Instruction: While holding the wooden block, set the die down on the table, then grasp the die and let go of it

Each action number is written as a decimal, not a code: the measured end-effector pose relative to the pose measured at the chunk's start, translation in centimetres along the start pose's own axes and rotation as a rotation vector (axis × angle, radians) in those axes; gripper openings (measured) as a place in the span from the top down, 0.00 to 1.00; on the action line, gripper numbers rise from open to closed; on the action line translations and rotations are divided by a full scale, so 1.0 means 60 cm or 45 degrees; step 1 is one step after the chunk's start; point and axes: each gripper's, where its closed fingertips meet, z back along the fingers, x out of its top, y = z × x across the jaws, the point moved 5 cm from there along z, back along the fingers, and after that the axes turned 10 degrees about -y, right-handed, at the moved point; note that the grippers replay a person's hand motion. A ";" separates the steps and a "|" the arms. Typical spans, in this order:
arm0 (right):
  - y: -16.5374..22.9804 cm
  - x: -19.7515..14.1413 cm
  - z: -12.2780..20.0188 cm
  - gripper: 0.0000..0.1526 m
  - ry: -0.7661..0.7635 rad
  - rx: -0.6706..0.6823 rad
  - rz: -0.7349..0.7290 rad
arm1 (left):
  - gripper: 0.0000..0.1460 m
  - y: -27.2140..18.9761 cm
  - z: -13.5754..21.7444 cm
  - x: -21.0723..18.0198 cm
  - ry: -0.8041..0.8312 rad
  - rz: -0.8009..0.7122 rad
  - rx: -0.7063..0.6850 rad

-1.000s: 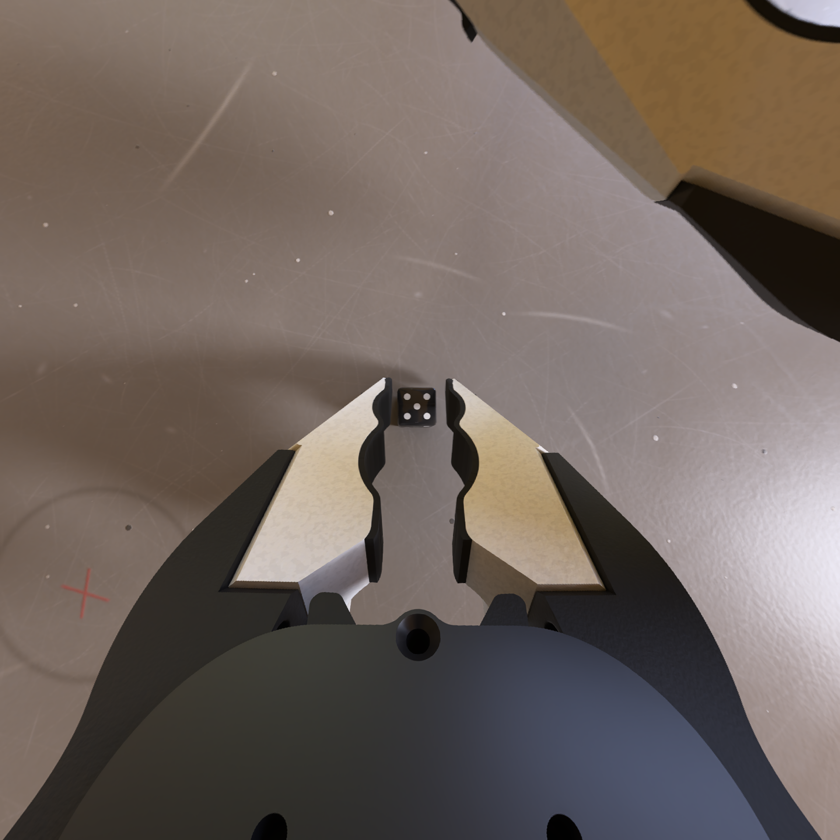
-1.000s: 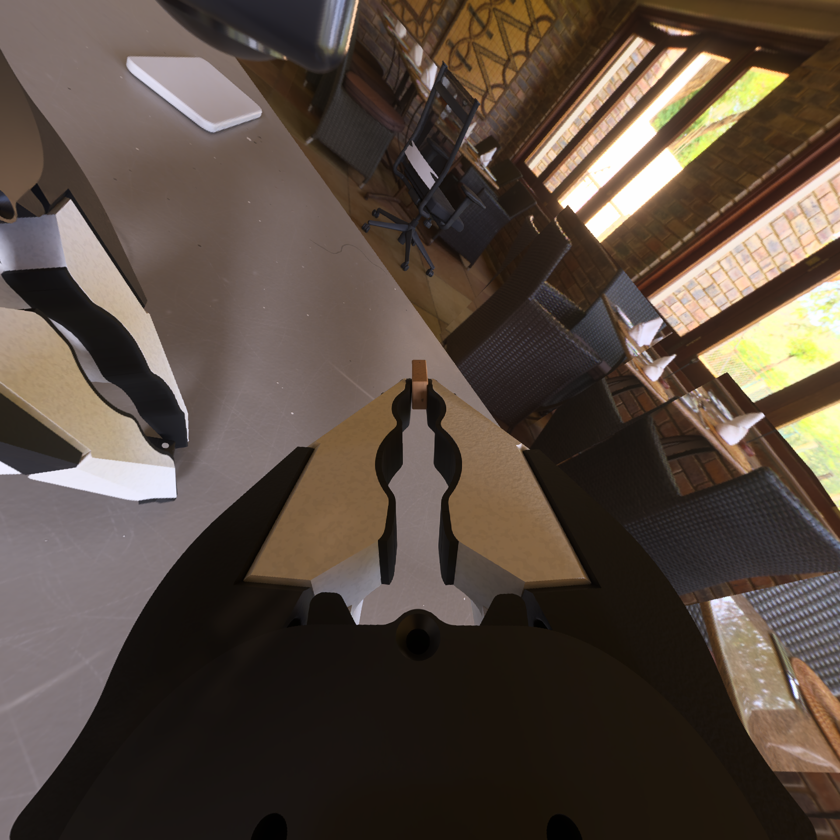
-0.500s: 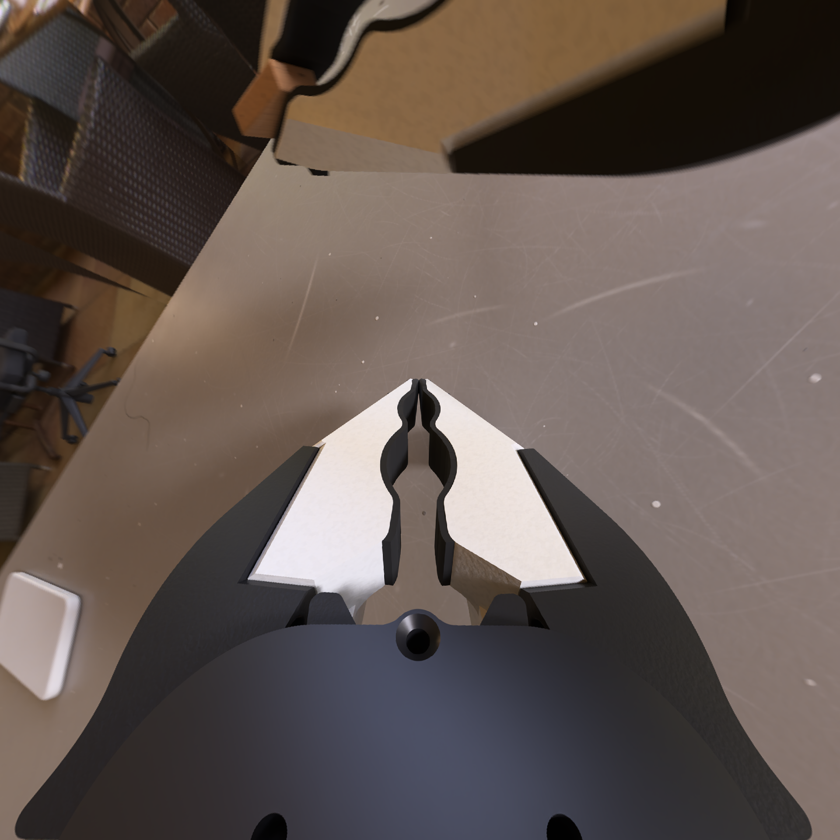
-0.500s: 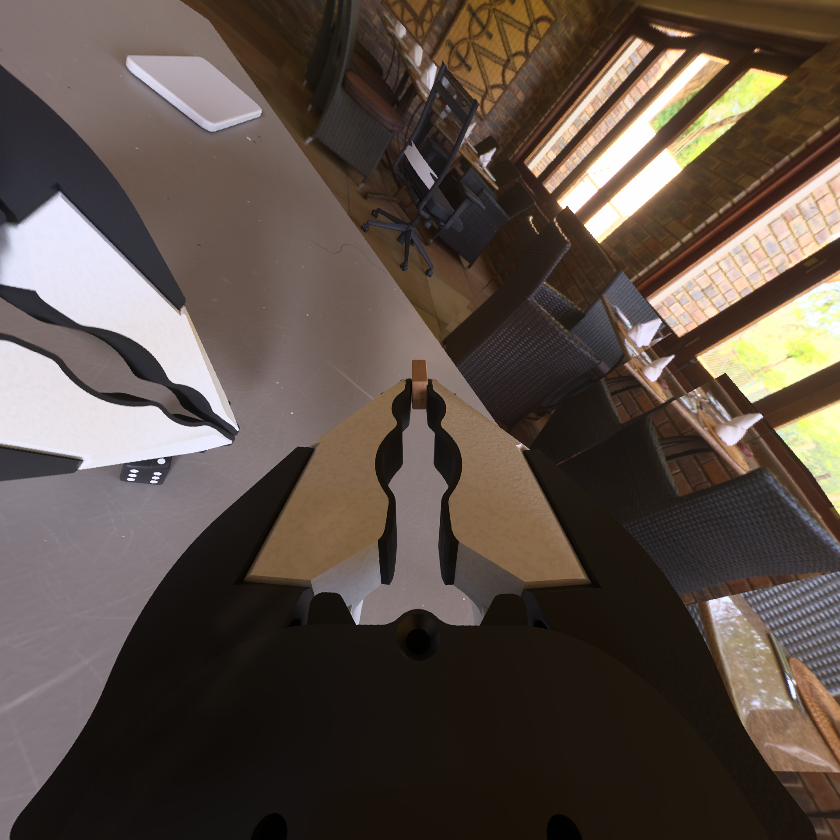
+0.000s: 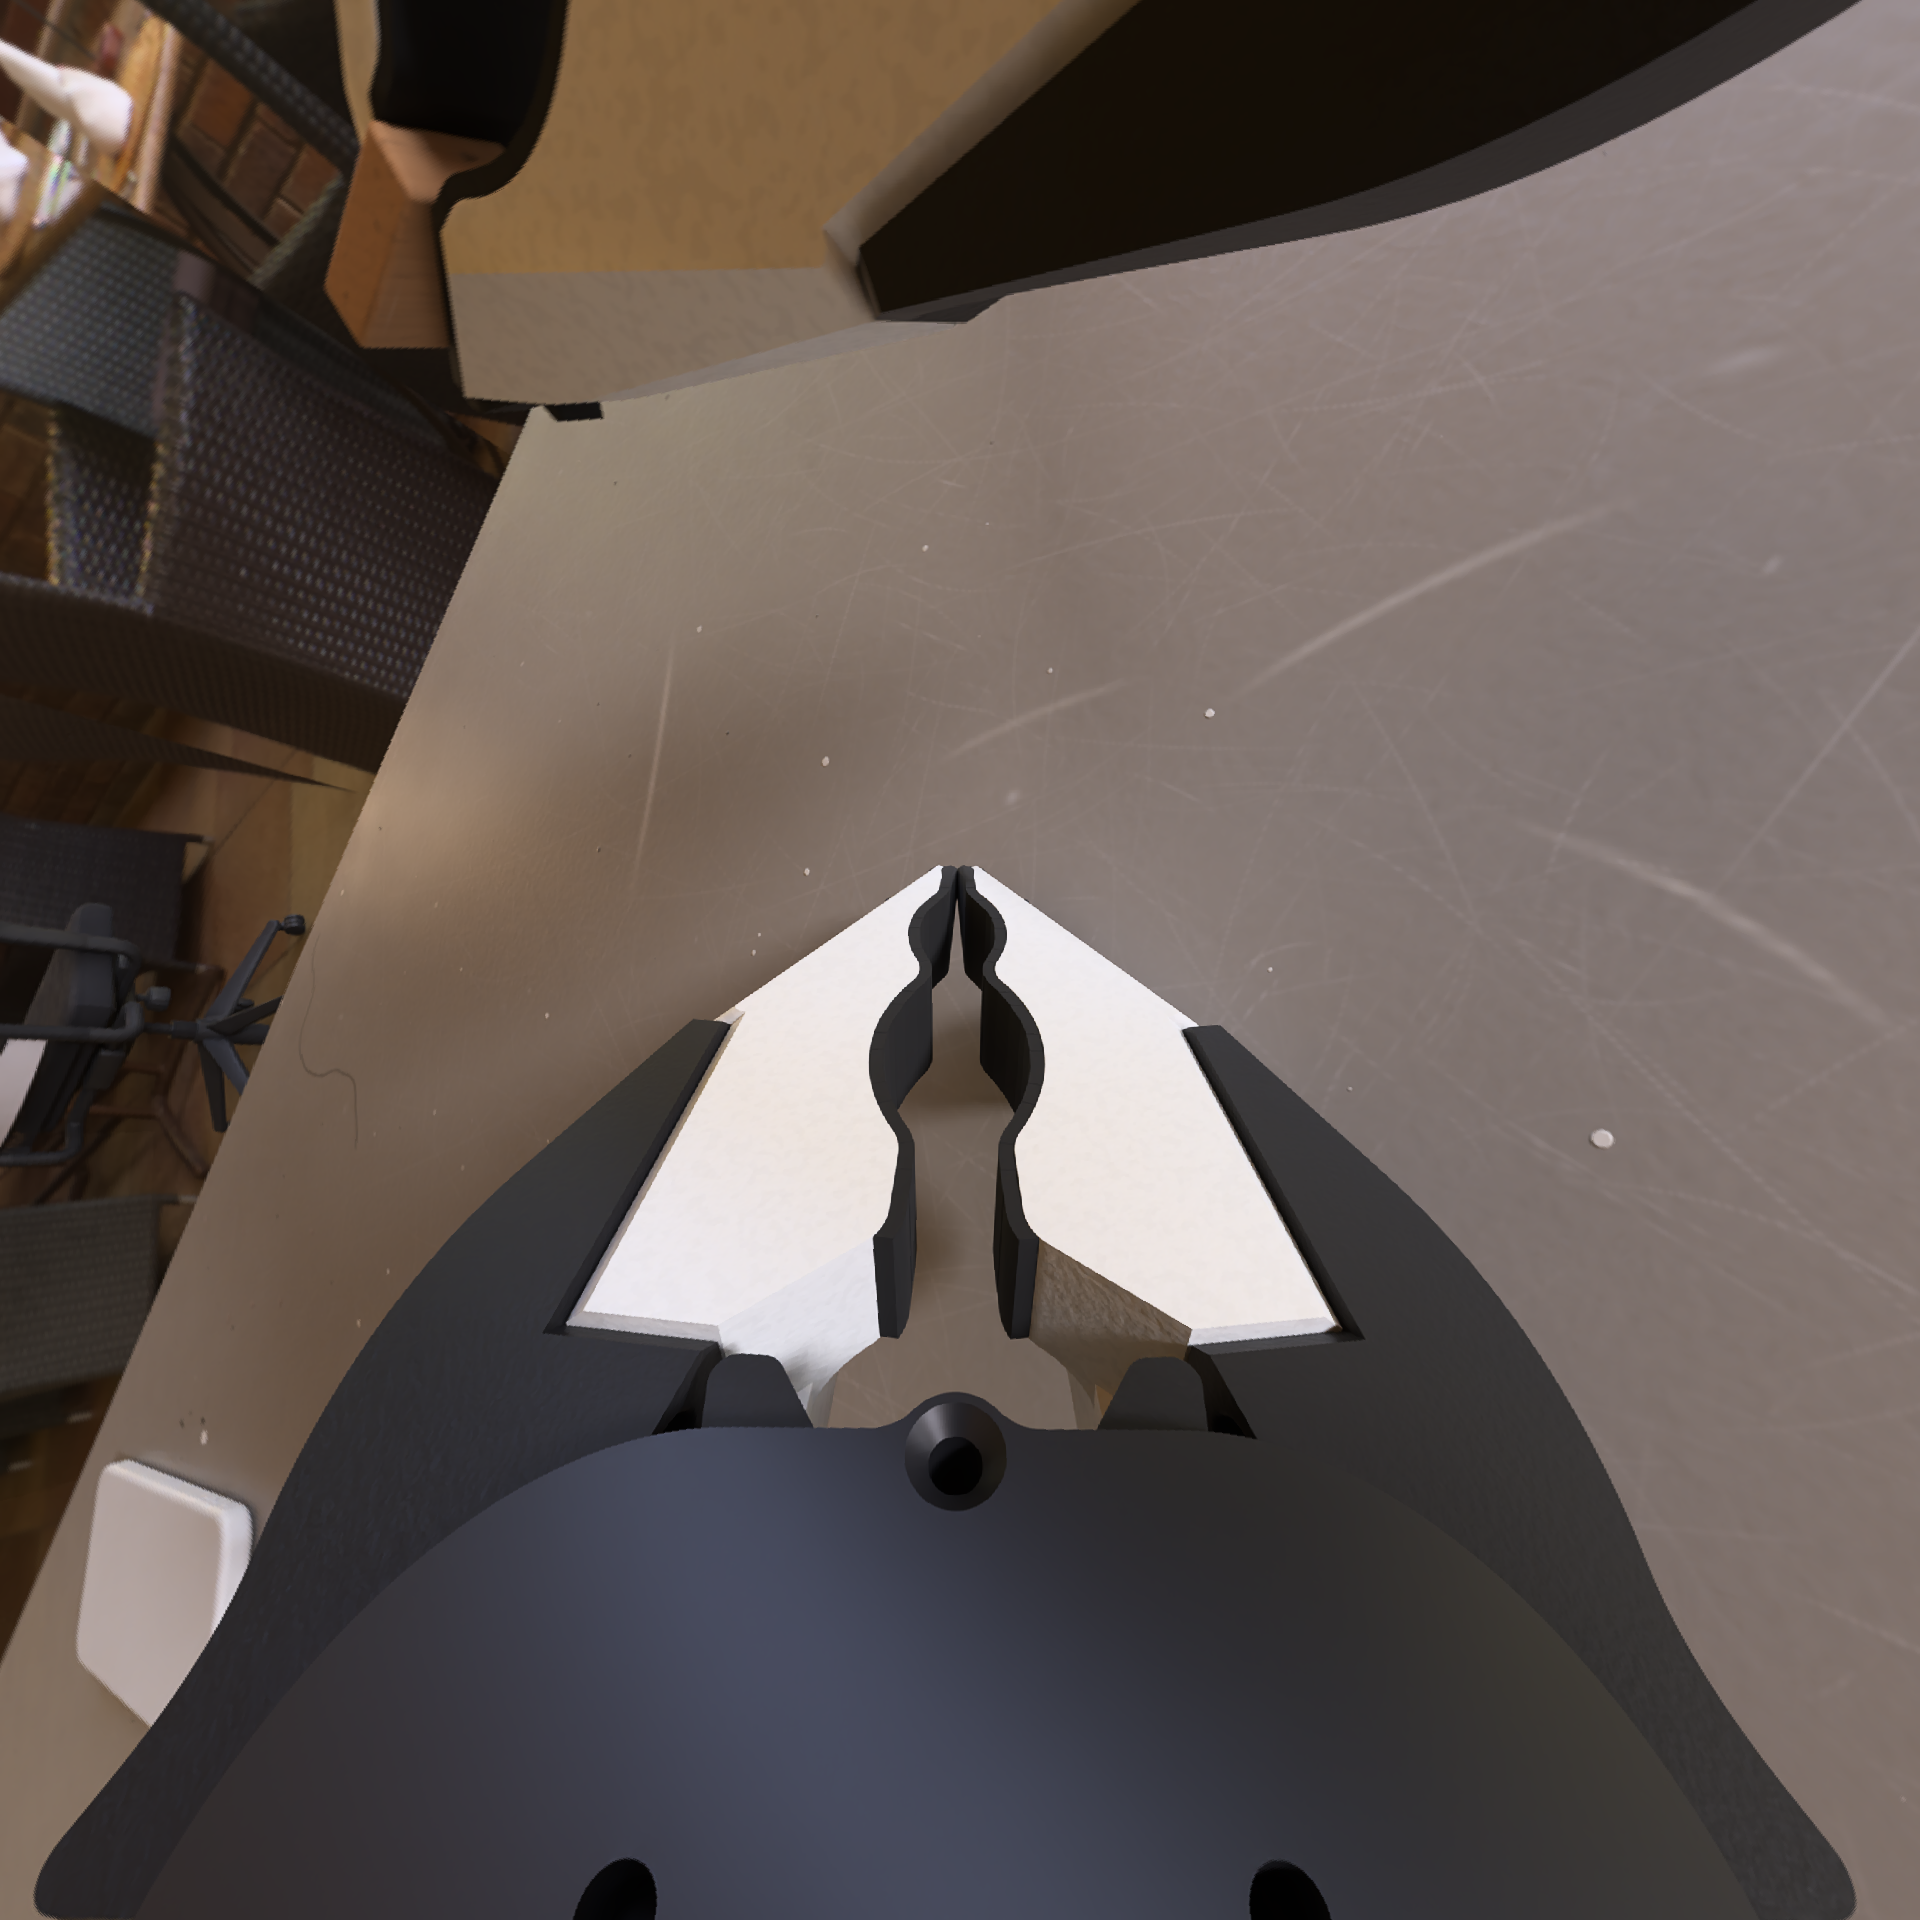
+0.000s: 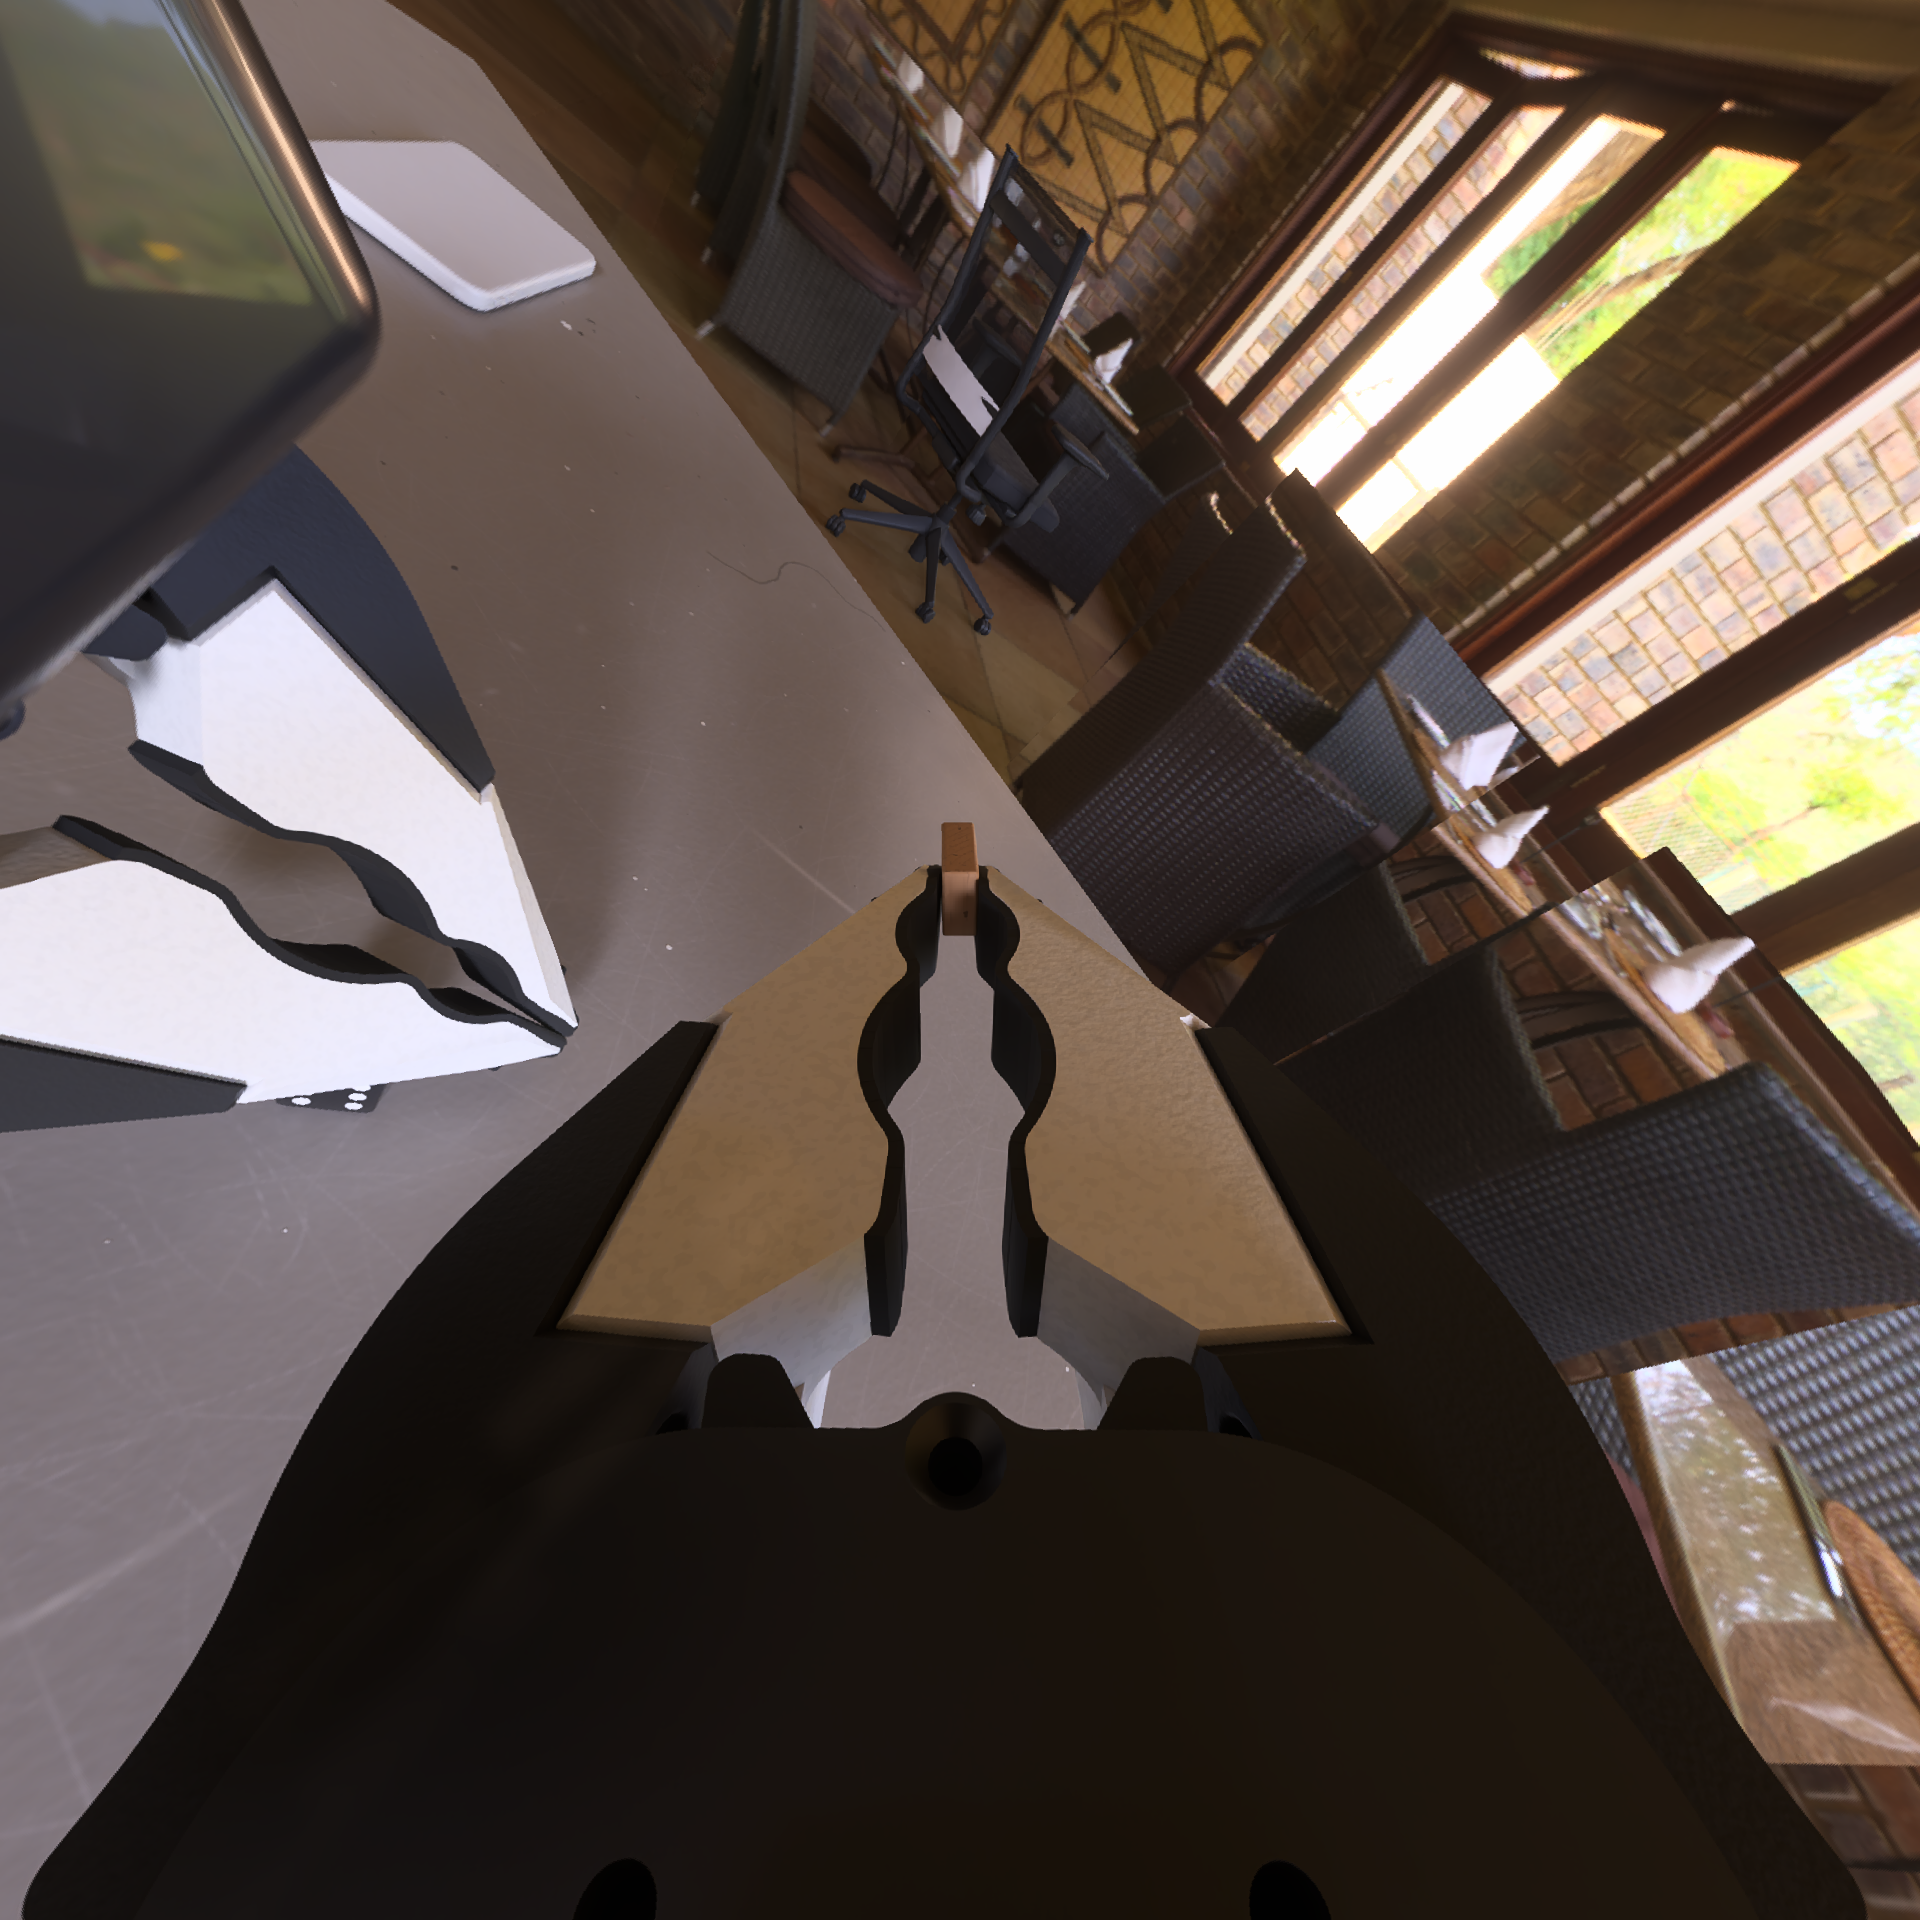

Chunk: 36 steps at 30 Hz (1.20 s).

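My right gripper is shut on a small wooden block and holds it above the table edge. The block also shows at the top left of the left wrist view, beside a tan finger of that gripper. My left gripper is shut and empty above the grey table. In the right wrist view it hangs at the left. The black die lies on the table under its fingers, mostly hidden. The die does not show in the left wrist view.
A flat white pad lies near the table edge; it also shows in the right wrist view. Beyond the edge stand wicker chairs and an office chair. Both grippers are close together.
A second ago my left gripper was open around the die on the table. It has since shut empty, lifted and turned away; the die stays on the table. My right gripper has kept still.
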 end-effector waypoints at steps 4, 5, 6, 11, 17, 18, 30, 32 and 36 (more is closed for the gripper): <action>0.000 -0.001 0.000 0.97 -0.001 -0.001 -0.011 | 1.00 0.000 -0.003 0.001 0.025 -0.016 -0.043; 0.000 -0.001 0.000 0.97 -0.002 -0.001 -0.013 | 1.00 0.001 -0.004 0.000 0.031 -0.005 -0.053; 0.000 -0.001 0.000 0.97 -0.002 -0.001 -0.013 | 1.00 0.001 -0.004 0.000 0.037 0.007 -0.062; 0.000 -0.001 0.000 0.97 -0.001 0.000 -0.012 | 1.00 0.001 -0.006 0.001 0.056 0.018 -0.073; -0.001 -0.002 0.000 0.97 0.002 -0.002 -0.019 | 1.00 0.002 -0.007 0.002 0.083 0.042 -0.105; -0.001 -0.002 0.000 0.97 0.000 -0.002 -0.022 | 1.00 0.002 -0.007 0.002 0.080 0.061 -0.104; 0.000 0.000 0.000 0.97 0.002 -0.002 -0.010 | 1.00 -0.002 -0.004 0.001 0.061 -0.036 -0.016; 0.000 0.000 0.000 0.97 0.003 -0.002 -0.007 | 1.00 0.000 0.003 0.002 0.043 -0.061 0.061; -0.001 -0.001 0.000 0.97 0.004 -0.003 -0.014 | 1.00 0.001 0.019 0.009 -0.008 -0.020 0.111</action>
